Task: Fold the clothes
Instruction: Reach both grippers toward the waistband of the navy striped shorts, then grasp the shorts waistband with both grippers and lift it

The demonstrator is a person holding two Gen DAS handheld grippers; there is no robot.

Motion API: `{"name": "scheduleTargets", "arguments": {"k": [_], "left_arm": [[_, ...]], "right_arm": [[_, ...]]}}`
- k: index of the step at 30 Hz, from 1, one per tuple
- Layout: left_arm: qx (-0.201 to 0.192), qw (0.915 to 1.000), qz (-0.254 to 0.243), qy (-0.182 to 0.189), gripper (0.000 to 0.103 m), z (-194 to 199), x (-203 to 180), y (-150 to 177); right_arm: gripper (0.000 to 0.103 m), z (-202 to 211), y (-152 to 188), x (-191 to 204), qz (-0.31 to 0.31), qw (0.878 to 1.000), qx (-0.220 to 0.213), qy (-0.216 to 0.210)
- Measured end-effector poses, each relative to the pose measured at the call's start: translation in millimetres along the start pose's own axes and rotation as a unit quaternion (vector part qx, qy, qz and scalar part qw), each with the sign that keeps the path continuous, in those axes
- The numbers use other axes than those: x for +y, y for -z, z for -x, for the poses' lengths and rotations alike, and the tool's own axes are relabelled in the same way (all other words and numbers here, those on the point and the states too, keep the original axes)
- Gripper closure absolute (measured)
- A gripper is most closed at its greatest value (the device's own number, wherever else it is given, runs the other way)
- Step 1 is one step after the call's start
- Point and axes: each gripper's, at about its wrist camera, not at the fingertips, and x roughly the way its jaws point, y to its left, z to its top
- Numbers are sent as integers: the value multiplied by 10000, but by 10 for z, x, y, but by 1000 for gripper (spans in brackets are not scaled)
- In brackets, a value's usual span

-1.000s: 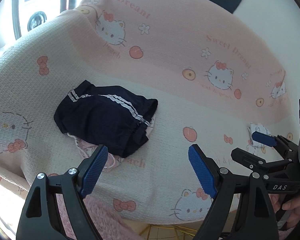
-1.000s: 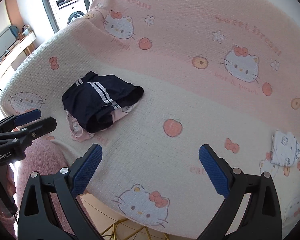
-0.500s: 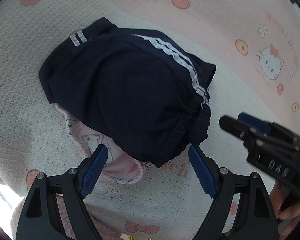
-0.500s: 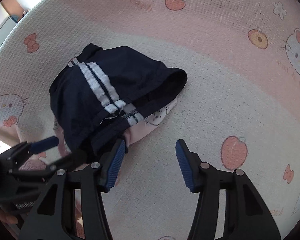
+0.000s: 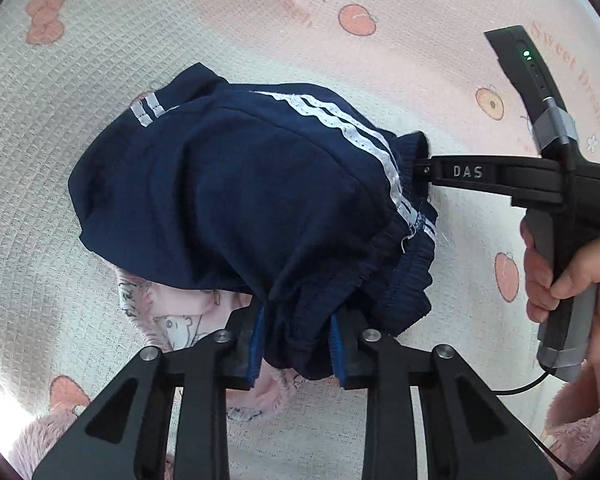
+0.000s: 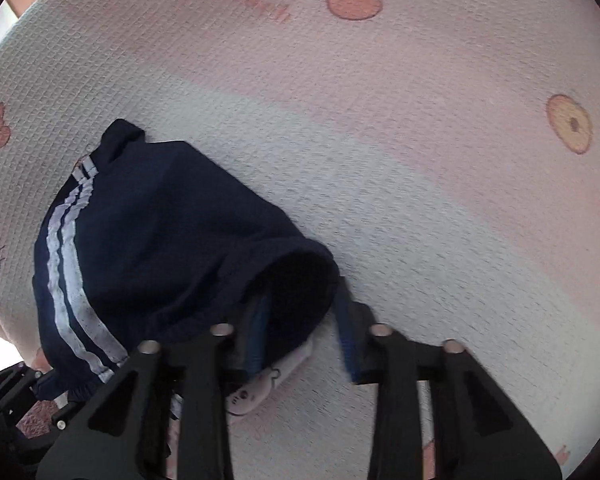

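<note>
Shorts [image 5: 236, 200], 1 navy pair, pinched by 2 grippers.

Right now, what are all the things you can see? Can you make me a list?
navy shorts: one, dark blue with white side stripes, crumpled on the blanket, both grippers at its elastic edge
pink garment: one, pale pink with cartoon print, under the shorts, partly hidden
blanket: one, cream and pink with cat, bow and peach prints, spread under everything
fluffy pink fabric: pink, at the lower edges of the left view; what it is, unclear
left gripper: black, blue pads, closed on the shorts' edge
right gripper: black, blue pads, around the shorts' edge, a gap on one side
hand: one, holding the right gripper's handle
</note>
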Motion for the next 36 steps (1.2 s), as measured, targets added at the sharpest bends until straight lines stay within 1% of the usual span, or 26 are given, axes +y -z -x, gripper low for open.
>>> {"name": "scheduleTargets", "arguments": {"k": [1, 3, 5, 8, 11, 13, 15, 17, 19, 22, 23, 25, 26, 28, 29, 30, 33, 36], "left_arm": [[-52, 10000, 13, 25, 80, 52, 38, -30], [-175, 9998, 16, 75, 84, 200, 85, -80], [-352, 9993, -11, 94, 86, 347, 76, -101], [-618, 9979, -169, 108, 88, 593, 50, -154], [-799, 9959, -381, 198, 88, 881, -47, -80], [-893, 9937, -610, 306, 88, 1092, -136, -97], [-1007, 9904, -825, 455, 88, 1317, -202, -70], [-1046, 9864, -974, 810, 88, 1478, -276, 23], [-1080, 9821, -1075, 1110, 88, 1618, -362, 73], [-1187, 9757, -1294, 1309, 88, 1749, -648, 164], [-1215, 9732, -1363, 1400, 88, 1786, -771, 194], [-1229, 9681, -1513, 1573, 88, 1841, -1007, 249], [-1144, 9676, -1590, 1593, 88, 1837, -1113, 275], [-906, 9693, -1699, 1530, 88, 1797, -1302, 340], [-769, 9706, -1704, 1514, 88, 1733, -1357, 380], [-626, 9723, -1677, 1501, 88, 1666, -1399, 422], [-464, 9760, -1656, 1337, 88, 1519, -1452, 580], [-395, 9763, -1790, 1154, 88, 1453, -1439, 731]], "right_arm": [[94, 13, -3, 17, 57, 9999, -53, -68], [98, 73, 17, 52, 114, 9996, -199, -153], [99, 205, 74, 100, 11, 9990, -413, -145], [100, 600, 237, 12, -114, 9968, -785, -60], [100, 1010, 361, 17, -155, 9940, -1085, 32], [100, 1381, 549, 50, -188, 9906, -1343, 170], [100, 1761, 749, 150, -326, 9860, -1628, 176], [100, 2103, 970, 314, -430, 9806, -1898, 235], [100, 2484, 1317, 347, -597, 9743, -2132, 407], [100, 2999, 1826, 203, -823, 9669, -2320, 673], [100, 3169, 2011, 50, -925, 9655, -2324, 720], [99, 3295, 2395, -115, -1217, 9634, -2257, 776], [99, 3353, 2587, -194, -1365, 9620, -2222, 804], [98, 3470, 2972, -351, -1660, 9586, -2149, 858], [98, 3411, 3111, -457, -1787, 9605, -1934, 899], [97, 3333, 3235, -539, -1950, 9611, -1772, 833], [97, 3096, 3604, -775, -2442, 9591, -1301, 602], [94, 2931, 3699, -801, -2324, 9630, -1042, 883]]}}
